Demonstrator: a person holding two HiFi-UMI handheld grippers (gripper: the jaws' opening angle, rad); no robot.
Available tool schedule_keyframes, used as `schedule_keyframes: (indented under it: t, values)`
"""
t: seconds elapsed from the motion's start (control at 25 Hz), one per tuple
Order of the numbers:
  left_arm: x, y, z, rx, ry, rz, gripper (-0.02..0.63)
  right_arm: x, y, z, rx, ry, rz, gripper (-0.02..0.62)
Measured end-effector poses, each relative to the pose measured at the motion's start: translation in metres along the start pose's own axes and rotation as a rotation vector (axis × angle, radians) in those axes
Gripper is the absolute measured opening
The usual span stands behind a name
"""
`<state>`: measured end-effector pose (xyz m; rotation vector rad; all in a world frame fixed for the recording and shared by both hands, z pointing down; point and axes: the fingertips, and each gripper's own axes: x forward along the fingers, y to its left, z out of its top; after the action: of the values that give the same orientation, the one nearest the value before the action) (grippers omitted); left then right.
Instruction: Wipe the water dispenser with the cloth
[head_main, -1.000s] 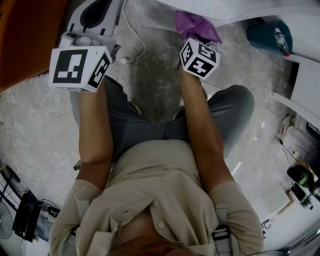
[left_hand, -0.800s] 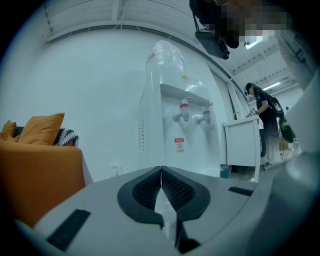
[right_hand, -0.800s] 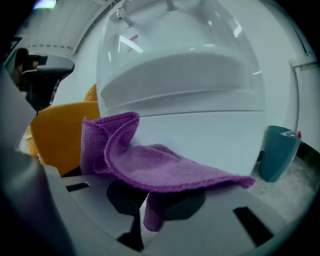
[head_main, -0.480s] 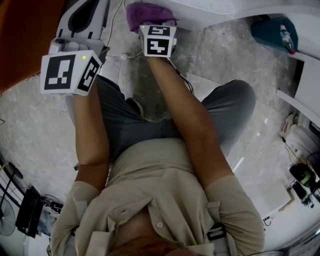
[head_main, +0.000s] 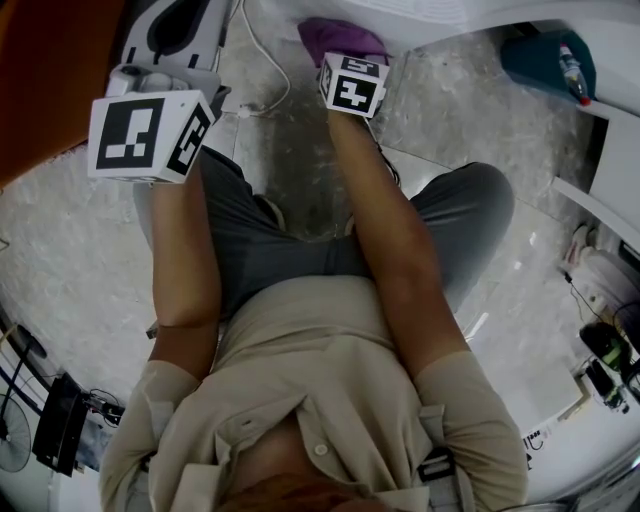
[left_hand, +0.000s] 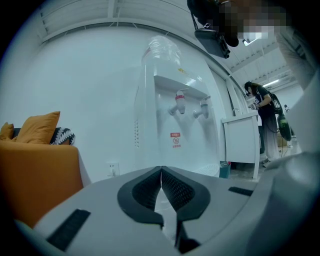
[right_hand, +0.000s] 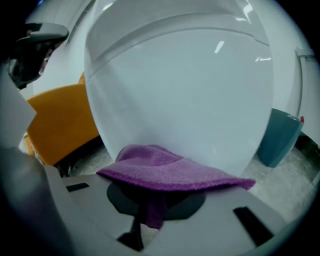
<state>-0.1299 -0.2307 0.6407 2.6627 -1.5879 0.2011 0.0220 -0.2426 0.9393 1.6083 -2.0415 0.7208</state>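
The white water dispenser (left_hand: 175, 125), with a bottle on top and two taps, stands ahead in the left gripper view. In the right gripper view its white wall (right_hand: 190, 95) fills the frame. My right gripper (right_hand: 152, 200) is shut on the purple cloth (right_hand: 170, 167), which lies against the foot of that wall. In the head view the cloth (head_main: 345, 40) shows just beyond the right gripper's marker cube (head_main: 353, 85). My left gripper (left_hand: 161, 172) is shut on nothing and held away from the dispenser, to its left.
An orange sofa (left_hand: 35, 170) stands at the left with a wall socket (left_hand: 112, 169) beside it. A white cable (head_main: 265, 90) lies on the floor. A teal bin (right_hand: 282, 137) and a white cabinet (left_hand: 242, 145) are to the dispenser's right. A person (left_hand: 262, 110) stands far back.
My right gripper swept left along the dispenser's base with the cloth, then came back a little to the right. The left gripper has hardly moved.
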Motion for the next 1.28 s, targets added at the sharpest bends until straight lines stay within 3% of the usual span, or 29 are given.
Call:
schedule_keyframes:
  t: [0.24, 0.44, 0.8, 1.12, 1.28]
  values:
    - [0.003, -0.01, 0.001, -0.009, -0.011, -0.005, 0.018, -0.012, -0.095, -0.039, 0.182, 0.075, -0.184, 0.061]
    - [0.012, -0.019, 0.0, -0.003, -0.014, -0.02, 0.018, -0.01, -0.115, -0.044, 0.181, 0.093, -0.214, 0.061]
    - [0.003, -0.022, 0.0, 0.041, 0.006, -0.015, 0.018, 0.01, -0.086, -0.055, 0.193, 0.126, -0.171, 0.061]
    - [-0.007, -0.019, -0.013, 0.091, 0.048, -0.012, 0.018, 0.054, -0.009, -0.061, 0.142, 0.146, 0.006, 0.061]
    - [-0.005, -0.015, -0.018, 0.088, 0.059, -0.008, 0.018, 0.058, 0.009, -0.061, 0.106, 0.145, 0.063, 0.061]
